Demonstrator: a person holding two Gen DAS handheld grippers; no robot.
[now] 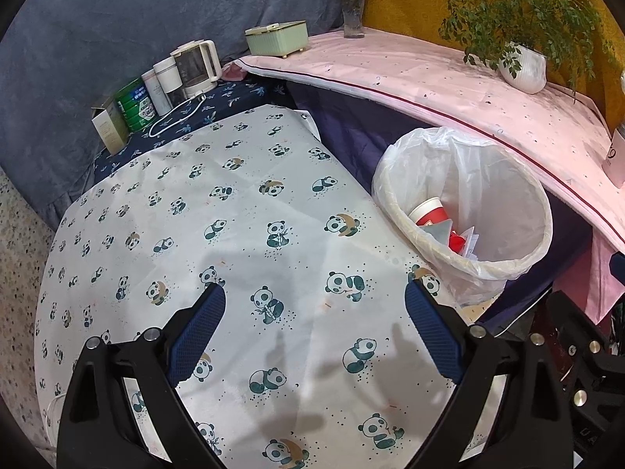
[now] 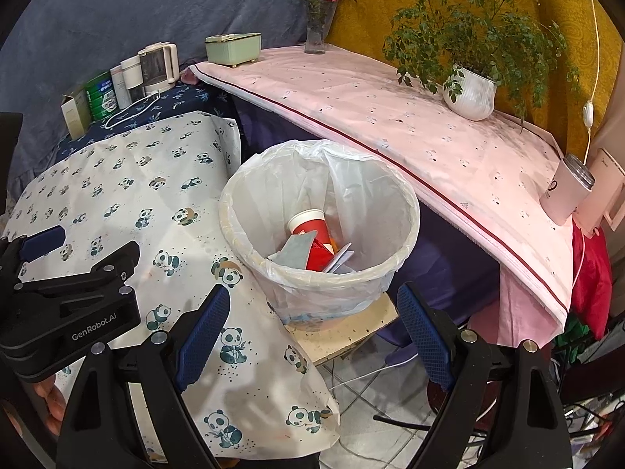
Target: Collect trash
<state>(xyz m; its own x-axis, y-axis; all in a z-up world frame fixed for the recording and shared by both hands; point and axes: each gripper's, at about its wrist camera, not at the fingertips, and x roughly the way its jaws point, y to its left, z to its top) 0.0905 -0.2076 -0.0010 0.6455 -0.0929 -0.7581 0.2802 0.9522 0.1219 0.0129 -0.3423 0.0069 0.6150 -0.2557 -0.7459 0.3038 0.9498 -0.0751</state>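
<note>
Nearest, left gripper (image 1: 315,295): held spread wide above the panda-print tablecloth (image 1: 242,211), nothing caught between the blue pads (image 1: 195,336); it is also seen at the left edge of the right wrist view.
Right gripper (image 2: 312,297): likewise spread wide and empty, poised over the near edge of the bin, with tiled floor (image 2: 375,402) seen beneath it.
Tablecloth: draped over the near table, its corner hanging down just beside the bin.
Trash bin (image 2: 406,234): a pale round bin lined with a clear plastic bag (image 2: 347,179), set on a speckled cream stool (image 2: 351,332) between the panda table and the pink-covered table.
Trash: a red and white paper cup (image 2: 308,224) is seen lying tilted inside the bin, with a grey card (image 2: 295,252), red wrapping (image 2: 318,254) and white paper scraps (image 2: 341,256) packed beside it.
Pink cloth (image 2: 390,117): spread over the farther table, edged with a dark red line.
Pink tumbler (image 2: 566,191): stood at the right end of the pink cloth.
White potted plant (image 2: 470,95): placed farther along the pink cloth, against the yellow backdrop (image 2: 371,27).
Green box (image 2: 233,49): set at the far left corner of the pink cloth.
Flower vase (image 2: 316,23): upright behind the green box.
Far left group: a kettle (image 1: 197,66), a white canister (image 1: 168,78), a green tin (image 1: 136,105) and a carton (image 1: 107,125) are lined up on dark patterned cloth, with a white cord (image 1: 175,115) looped in front.
</note>
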